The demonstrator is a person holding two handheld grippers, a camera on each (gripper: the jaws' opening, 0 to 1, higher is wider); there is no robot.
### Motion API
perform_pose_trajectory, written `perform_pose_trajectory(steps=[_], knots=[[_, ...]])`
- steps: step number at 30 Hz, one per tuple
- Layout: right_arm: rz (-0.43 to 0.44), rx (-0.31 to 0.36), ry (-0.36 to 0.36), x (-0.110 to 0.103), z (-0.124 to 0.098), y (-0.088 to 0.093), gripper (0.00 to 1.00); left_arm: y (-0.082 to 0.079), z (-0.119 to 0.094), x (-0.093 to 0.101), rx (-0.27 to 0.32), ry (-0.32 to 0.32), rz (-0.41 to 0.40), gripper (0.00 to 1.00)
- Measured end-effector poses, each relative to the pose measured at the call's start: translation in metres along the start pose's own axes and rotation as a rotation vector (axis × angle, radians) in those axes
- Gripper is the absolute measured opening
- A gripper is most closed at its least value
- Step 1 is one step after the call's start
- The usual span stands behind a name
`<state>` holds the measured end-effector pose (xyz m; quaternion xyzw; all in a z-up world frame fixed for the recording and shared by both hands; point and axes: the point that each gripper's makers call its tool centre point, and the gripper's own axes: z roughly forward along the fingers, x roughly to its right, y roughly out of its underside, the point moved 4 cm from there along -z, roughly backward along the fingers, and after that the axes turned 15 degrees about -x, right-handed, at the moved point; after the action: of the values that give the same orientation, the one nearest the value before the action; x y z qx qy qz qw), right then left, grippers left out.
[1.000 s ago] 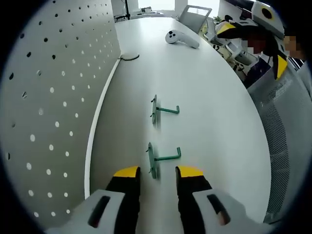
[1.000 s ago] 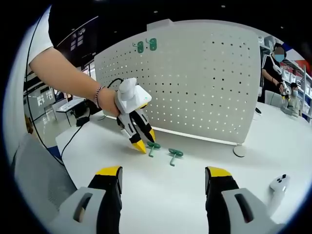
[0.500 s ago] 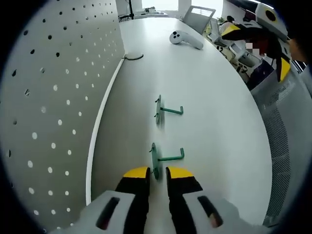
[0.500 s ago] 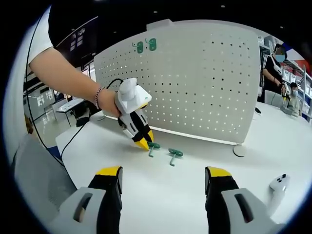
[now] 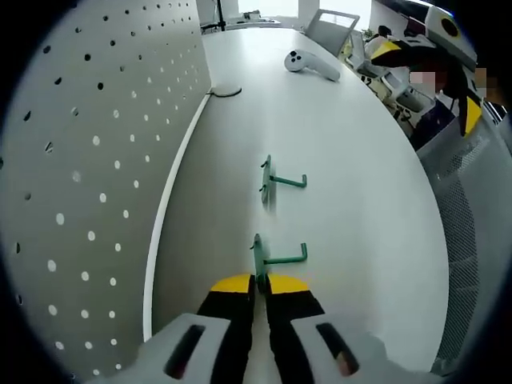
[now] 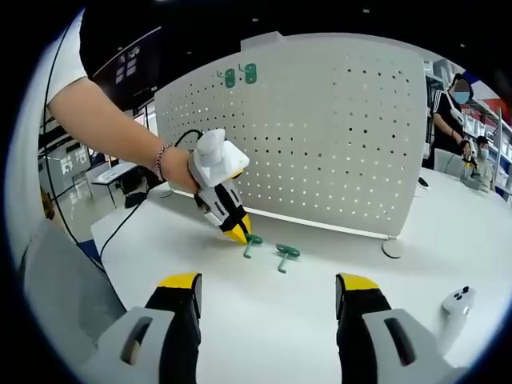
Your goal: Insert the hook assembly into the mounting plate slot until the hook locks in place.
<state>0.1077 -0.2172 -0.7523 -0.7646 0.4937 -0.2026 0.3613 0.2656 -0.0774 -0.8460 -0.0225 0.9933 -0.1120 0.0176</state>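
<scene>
Green wire hook (image 5: 268,258), flat-backed, pinched by left claw (image 5: 258,285); perforated pegboard (image 5: 80,176)

near green hook (image 5: 262,258) flat on desk, back plate pinched at the left gripper's tips | far green hook (image 5: 276,179) lying free beside it | white pegboard (image 6: 336,136) upright, two green hooks (image 6: 241,76) mounted near top edge

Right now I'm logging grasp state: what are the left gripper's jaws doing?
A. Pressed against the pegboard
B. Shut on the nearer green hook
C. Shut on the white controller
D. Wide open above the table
B: the left gripper has its yellow tips pinched together on the nearer green hook.
</scene>
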Motion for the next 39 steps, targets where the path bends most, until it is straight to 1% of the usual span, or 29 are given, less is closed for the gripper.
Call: perform_pose_trajectory(steps=[6,27,28,30,32,33,34,36,39], knots=[[0.000,-0.002,-0.002,0.000,0.000,0.001,0.66,0.000,0.000,-0.001,-0.006,-0.009,0.008,0.04],[0.003,0.000,0.002,0.001,0.000,0.000,0.66,-0.001,0.001,-0.001,-0.004,-0.010,0.015,0.04],[0.004,0.001,0.003,0.001,-0.001,0.000,0.66,-0.001,0.000,-0.001,0.001,-0.012,0.021,0.04],[0.005,0.002,0.004,0.002,-0.001,0.000,0.66,0.000,0.000,0.000,0.009,-0.011,0.005,0.04],[0.006,0.003,0.007,0.002,-0.001,0.000,0.66,-0.001,-0.001,0.002,0.042,0.006,-0.014,0.04],[0.007,0.003,0.007,0.002,-0.001,0.000,0.66,-0.001,-0.003,0.002,0.055,0.002,-0.008,0.04],[0.008,0.003,0.007,0.002,-0.001,0.000,0.66,-0.001,-0.004,0.002,0.055,-0.003,-0.004,0.04],[0.009,0.003,0.003,0.002,-0.001,0.000,0.66,0.000,-0.006,0.002,0.065,-0.009,-0.009,0.04],[0.004,0.002,0.001,0.001,0.000,0.000,0.66,0.000,-0.010,0.002,0.098,-0.006,-0.027,0.04]])
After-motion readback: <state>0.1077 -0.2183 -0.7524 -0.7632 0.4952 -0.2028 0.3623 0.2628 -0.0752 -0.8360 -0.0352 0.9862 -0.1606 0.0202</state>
